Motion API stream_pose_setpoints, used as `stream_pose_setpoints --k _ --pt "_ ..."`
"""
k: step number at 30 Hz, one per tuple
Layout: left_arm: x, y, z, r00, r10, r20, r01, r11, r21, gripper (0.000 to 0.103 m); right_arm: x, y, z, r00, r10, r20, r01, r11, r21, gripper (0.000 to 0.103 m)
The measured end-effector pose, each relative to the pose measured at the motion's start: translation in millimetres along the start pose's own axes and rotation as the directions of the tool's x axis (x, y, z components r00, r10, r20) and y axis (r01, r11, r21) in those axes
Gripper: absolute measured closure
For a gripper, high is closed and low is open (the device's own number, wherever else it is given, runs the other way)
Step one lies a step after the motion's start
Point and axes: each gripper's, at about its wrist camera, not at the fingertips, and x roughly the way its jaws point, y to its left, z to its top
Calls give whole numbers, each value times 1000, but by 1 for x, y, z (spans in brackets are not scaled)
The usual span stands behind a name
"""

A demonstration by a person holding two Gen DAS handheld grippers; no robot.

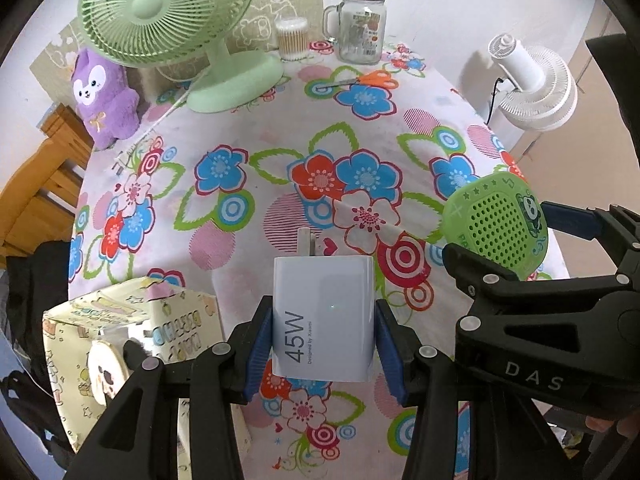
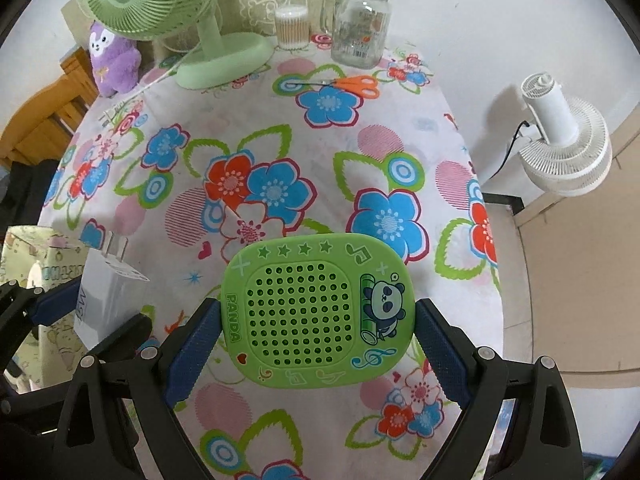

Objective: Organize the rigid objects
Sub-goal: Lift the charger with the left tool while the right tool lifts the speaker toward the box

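Observation:
A white 45W charger (image 1: 323,304), prongs pointing away, hangs above the flowered tablecloth (image 1: 256,152). My left gripper (image 1: 324,322) is shut on its two sides with the blue pads. The charger also shows at the left edge of the right wrist view (image 2: 102,296). A flat green panda speaker (image 2: 316,312) is clamped by its left and right edges in my right gripper (image 2: 318,320), whose jaws stand wide around it. It too is off the cloth. In the left wrist view the speaker (image 1: 496,224) and the right gripper (image 1: 506,236) are close on the right.
At the back stand a green desk fan (image 1: 168,12), a purple plush (image 1: 104,96), a tub of cotton swabs (image 1: 293,38) and a glass jar (image 1: 360,28) with a green cup on top. Orange scissors (image 1: 372,80) lie nearby. A patterned box (image 1: 120,340) sits front left, a white fan (image 1: 536,84) off the right edge.

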Motion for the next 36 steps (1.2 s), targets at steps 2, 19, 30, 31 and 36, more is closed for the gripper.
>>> stream_pose_setpoints --k 2,19,30,31,36 --pt "-7 1 -2 1000 -3 6 3 1000 1 54 -7 1 -2 1000 0 9 0 1000 2 8" --pt "-52 17 -20 998 12 69 -12 1000 -8 54 -56 25 -14 998 4 64 -4 1000 4 8" --pt "-64 41 -31 996 18 90 -16 1000 -26 54 -68 52 -15 996 4 84 -3 1000 -14 8" --pt "-64 44 -33 996 18 89 -16 999 -28 54 -68 56 -15 996 3 84 -2 1000 -18 8" --pt "-64 58 -38 996 17 89 -14 999 -33 54 -68 72 -15 997 3 83 -1 1000 -26 8"
